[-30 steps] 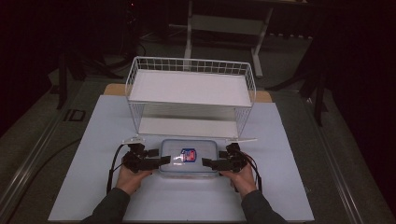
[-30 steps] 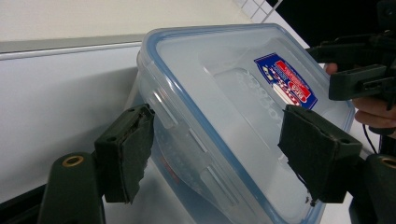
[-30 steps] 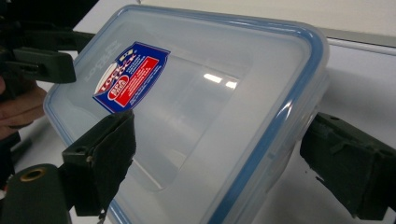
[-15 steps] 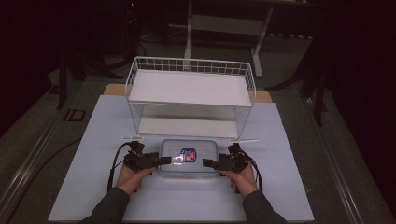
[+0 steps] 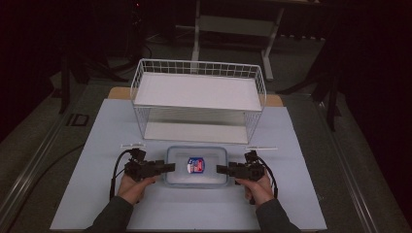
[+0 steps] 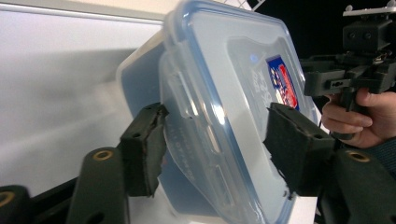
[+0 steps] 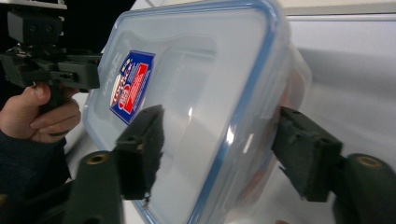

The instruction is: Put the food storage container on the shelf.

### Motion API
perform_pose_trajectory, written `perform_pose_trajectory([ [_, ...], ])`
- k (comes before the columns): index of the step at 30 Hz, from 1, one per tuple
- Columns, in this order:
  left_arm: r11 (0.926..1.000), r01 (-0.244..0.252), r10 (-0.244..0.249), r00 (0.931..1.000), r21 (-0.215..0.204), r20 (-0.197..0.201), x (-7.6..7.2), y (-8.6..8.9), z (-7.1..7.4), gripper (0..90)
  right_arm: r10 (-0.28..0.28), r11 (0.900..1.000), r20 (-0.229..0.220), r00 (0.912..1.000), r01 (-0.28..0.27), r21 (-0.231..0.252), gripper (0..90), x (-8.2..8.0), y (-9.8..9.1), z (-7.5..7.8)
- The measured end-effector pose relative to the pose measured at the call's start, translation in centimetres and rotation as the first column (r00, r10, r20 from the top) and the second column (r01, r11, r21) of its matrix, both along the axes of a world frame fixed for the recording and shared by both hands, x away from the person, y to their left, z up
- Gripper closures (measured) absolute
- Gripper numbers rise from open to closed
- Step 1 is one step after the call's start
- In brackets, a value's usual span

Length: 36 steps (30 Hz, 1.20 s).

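A clear plastic container (image 5: 197, 177) with a blue-rimmed lid and a red and blue label lies flat on the white mat, just in front of me. My left gripper (image 5: 171, 167) reaches in level at its left end, and my right gripper (image 5: 219, 169) at its right end. In the left gripper view the end of the container (image 6: 224, 70) sits between the jaws of the left gripper (image 6: 212, 140): one pad touches the side clip and the other lies on the lid. The right gripper (image 7: 219, 140) holds the container (image 7: 196, 70) the same way. Both pairs of jaws have just been closing on it.
A white wire rack (image 5: 141, 87) with two shelves stands right behind the container. Two thin white strips (image 5: 132, 145) (image 5: 262, 147) lie on the mat (image 5: 92, 194) by the rack's front corners. Dark floor surrounds the table, with table legs beyond it.
Both pairs of jaws have narrowed around the container's ends. The hands and the container have stayed where they were.
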<state>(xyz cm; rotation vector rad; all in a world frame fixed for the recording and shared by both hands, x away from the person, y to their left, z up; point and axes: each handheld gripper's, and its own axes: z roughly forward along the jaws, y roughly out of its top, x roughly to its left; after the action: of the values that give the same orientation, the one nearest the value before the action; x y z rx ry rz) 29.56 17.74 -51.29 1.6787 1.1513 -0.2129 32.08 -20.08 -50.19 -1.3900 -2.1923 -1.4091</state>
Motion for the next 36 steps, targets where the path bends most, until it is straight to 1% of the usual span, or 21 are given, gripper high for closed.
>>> perform_pose_trajectory([
  [1, 0.9999, 0.008, -0.008, 0.9999, 0.007, 0.006, -0.2, 0.1, 0.1, 43.7, 0.004, 0.9998, -0.002, 1.0, -0.004, 0.022, 43.4, -0.3, -0.5, 0.2],
  [4, 0.9996, 0.023, -0.023, 0.9996, 0.015, 0.017, -0.8, 0.3, 0.4, 47.3, 0.024, 0.9986, -0.002, 0.9997, -0.023, 0.047, 47.4, -0.6, -1.0, 0.3],
  [7, 0.999, 0.025, -0.027, 0.9991, 0.037, 0.032, -1.2, 0.1, 0.7, 47.8, 0.034, 0.9975, -0.009, 0.9994, -0.034, 0.062, 49.0, -0.9, -1.2, 0.3],
  [12, 0.999, 0.017, -0.019, 0.999, 0.041, 0.04, -1.5, 0.0, 0.8, 47.7, 0.039, 0.9962, -0.019, 0.9991, -0.037, 0.078, 51.1, -1.0, -1.5, 0.2],
  [14, 0.9989, 0.012, -0.014, 0.9989, 0.045, 0.044, -1.6, -0.1, 0.8, 47.6, 0.043, 0.9954, -0.034, 0.9985, -0.04, 0.087, 51.2, -1.0, -1.7, 0.1],
  [17, 0.9985, 0.003, -0.005, 0.9987, 0.054, 0.051, -1.8, -0.3, 1.0, 47.3, 0.039, 0.9962, -0.044, 0.9982, -0.036, 0.08, 51.0, -1.2, -1.6, 0.2],
  [20, 0.9981, 0.001, -0.004, 0.9987, 0.062, 0.05, -1.8, -0.3, 1.1, 47.4, 0.034, 0.9976, -0.032, 0.9989, -0.032, 0.061, 50.6, -1.3, -1.4, 0.4],
  [25, 0.9979, -0.004, 0.001, 0.9988, 0.065, 0.049, -1.9, -0.3, 1.3, 47.7, 0.038, 0.9981, -0.027, 0.9989, -0.036, 0.05, 51.0, -1.4, -1.4, 0.6],
  [27, 0.9978, -0.009, 0.005, 0.9984, 0.066, 0.057, -1.9, -0.3, 1.4, 47.9, 0.035, 0.9979, -0.027, 0.999, -0.033, 0.055, 51.2, -1.4, -1.4, 0.6],
  [30, 0.9981, -0.017, 0.013, 0.9975, 0.059, 0.07, -2.0, -0.3, 1.6, 48.0, 0.032, 0.9978, -0.012, 0.9994, -0.031, 0.059, 51.3, -1.5, -1.3, 0.8],
  [36, 0.998, -0.026, 0.021, 0.9957, 0.057, 0.09, -2.1, -0.2, 1.9, 48.1, 0.028, 0.9975, 0.006, 0.9996, -0.028, 0.065, 51.3, -1.6, -1.3, 1.1],
])
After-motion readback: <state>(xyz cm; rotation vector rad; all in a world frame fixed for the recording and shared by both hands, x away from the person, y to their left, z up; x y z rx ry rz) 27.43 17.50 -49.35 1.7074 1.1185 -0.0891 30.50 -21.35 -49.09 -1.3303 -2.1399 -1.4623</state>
